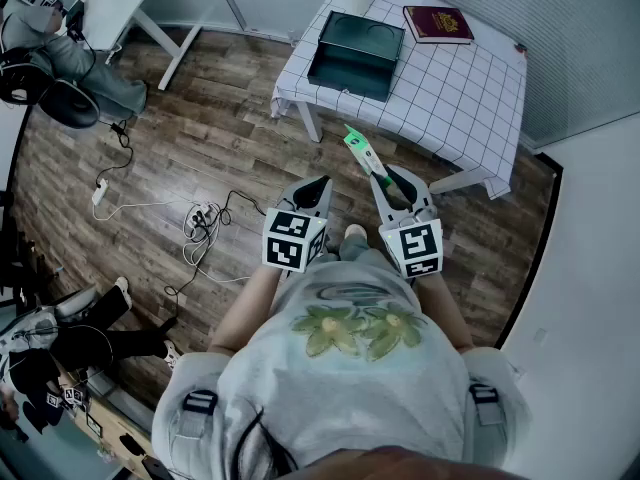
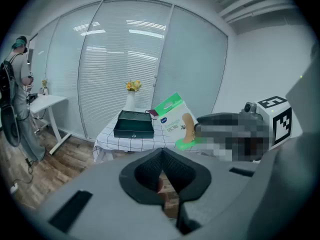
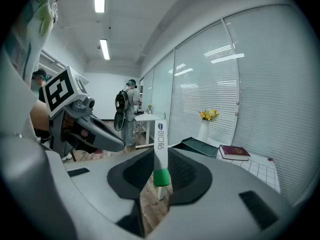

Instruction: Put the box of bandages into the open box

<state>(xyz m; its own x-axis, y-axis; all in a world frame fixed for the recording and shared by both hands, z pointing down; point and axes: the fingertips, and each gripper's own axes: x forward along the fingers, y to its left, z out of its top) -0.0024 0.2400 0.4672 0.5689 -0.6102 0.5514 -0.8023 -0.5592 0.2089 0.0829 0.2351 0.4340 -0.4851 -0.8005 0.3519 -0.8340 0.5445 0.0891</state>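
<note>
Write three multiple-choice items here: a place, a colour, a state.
1. Where is the open box? A on a chair; B on the table beside the book; C on a shelf.
2. The book's colour? A dark red; B yellow; C blue.
3. The right tool is? A open, empty; B shut on the bandage box; C lying on the table.
Key: 1 B, it sits on the checked cloth; 2 A, dark red cover; 3 B, box clamped between its jaws.
</note>
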